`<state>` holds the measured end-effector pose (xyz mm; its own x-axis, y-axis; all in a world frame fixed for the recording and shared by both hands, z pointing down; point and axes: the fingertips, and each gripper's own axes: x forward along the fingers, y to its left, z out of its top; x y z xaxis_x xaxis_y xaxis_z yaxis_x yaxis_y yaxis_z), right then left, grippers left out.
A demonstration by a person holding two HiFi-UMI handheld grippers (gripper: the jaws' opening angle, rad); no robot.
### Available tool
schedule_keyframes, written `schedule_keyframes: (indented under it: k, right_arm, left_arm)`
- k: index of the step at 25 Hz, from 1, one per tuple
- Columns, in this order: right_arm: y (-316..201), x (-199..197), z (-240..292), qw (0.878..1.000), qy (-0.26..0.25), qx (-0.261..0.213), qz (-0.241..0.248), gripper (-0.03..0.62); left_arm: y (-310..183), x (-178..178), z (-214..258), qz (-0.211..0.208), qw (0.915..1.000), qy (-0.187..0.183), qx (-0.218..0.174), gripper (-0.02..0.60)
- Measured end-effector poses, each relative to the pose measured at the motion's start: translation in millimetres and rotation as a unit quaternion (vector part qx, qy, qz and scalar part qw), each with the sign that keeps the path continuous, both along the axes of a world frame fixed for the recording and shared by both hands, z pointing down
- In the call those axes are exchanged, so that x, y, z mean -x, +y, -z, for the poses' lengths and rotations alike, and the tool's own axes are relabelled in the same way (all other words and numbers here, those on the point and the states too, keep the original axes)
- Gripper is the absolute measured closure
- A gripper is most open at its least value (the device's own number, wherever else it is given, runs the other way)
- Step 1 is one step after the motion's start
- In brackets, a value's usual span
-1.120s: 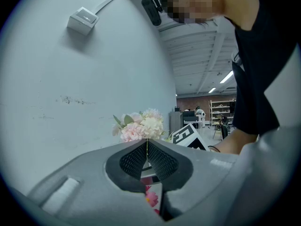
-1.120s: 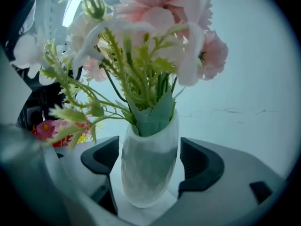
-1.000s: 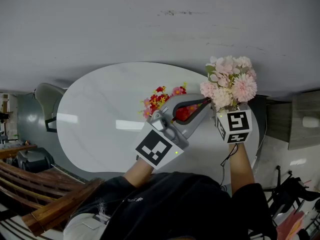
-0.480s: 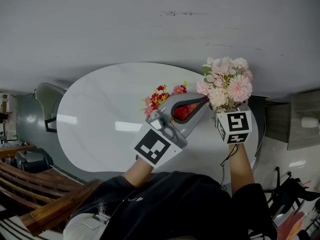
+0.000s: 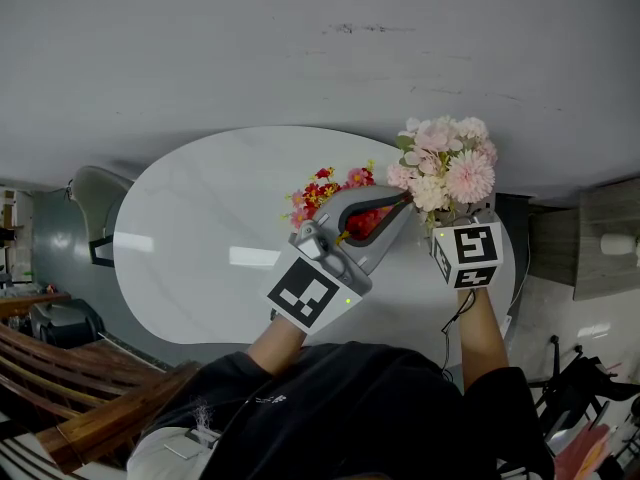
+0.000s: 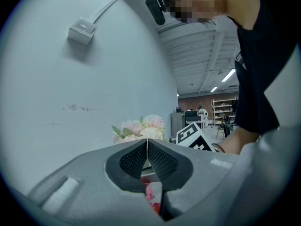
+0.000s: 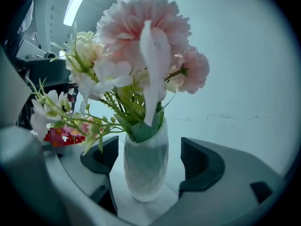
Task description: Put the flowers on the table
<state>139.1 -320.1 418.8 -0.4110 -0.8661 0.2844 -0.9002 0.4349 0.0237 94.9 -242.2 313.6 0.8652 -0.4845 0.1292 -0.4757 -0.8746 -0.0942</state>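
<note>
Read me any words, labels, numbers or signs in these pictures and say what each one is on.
No readable text anywhere.
Left marker cube: a black-and-white square pattern, not words or numbers.
Right marker cube: the same kind of pattern, no text.
Vase, pink flowers, table: no print visible.

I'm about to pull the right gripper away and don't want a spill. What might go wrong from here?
The vase stands untouched between the jaws of the open right gripper. A sideways pull may knock it over, as the pink bouquet looks top-heavy. It also seems close to the edge of the table. The shut left gripper sits near the blooms and may snag them.
</note>
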Motion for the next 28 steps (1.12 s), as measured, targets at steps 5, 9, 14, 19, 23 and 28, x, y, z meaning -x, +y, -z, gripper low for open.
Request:
schedule_keyframes:
  k: [5,9,14,19,23,28]
  right_arm:
    - [1.3,-2.3,-4.4,1.0,0.0,0.003,0.001,0.187]
    - [3.2,-3.9,-6.7,1.0,0.002,0.008,0.001,0.187]
    - [4.5,-4.9,-10.0,1.0,0.003,0.011,0.001,0.187]
    - [5.4,-6.1,-11.5,1.0,0.003,0.014,-0.001,0.187]
    - [6.6,-5.9,-13.6,1.0,0.004,0.016,-0.001,0.187]
    - [10.2,-7.1,-14.0,1.0,0.004,0.019,-0.003,0.187]
  left_arm:
    - [0.3,-1.7,-4.0,0.001,1.0,-0.003,0.001,0.583]
    - [0.6,-2.0,-4.5,0.003,1.0,-0.001,0.004,0.583]
    - [1.0,-2.0,-6.0,0.003,1.0,-0.003,0.003,0.583]
    - [1.2,-0.8,-6.7,0.005,1.0,-0.002,0.004,0.583]
    - [1.9,0.4,-7.8,0.007,1.0,-0.001,0.006,0.583]
    - [5.4,0.2,-6.2,0.005,1.0,-0.002,0.004,0.583]
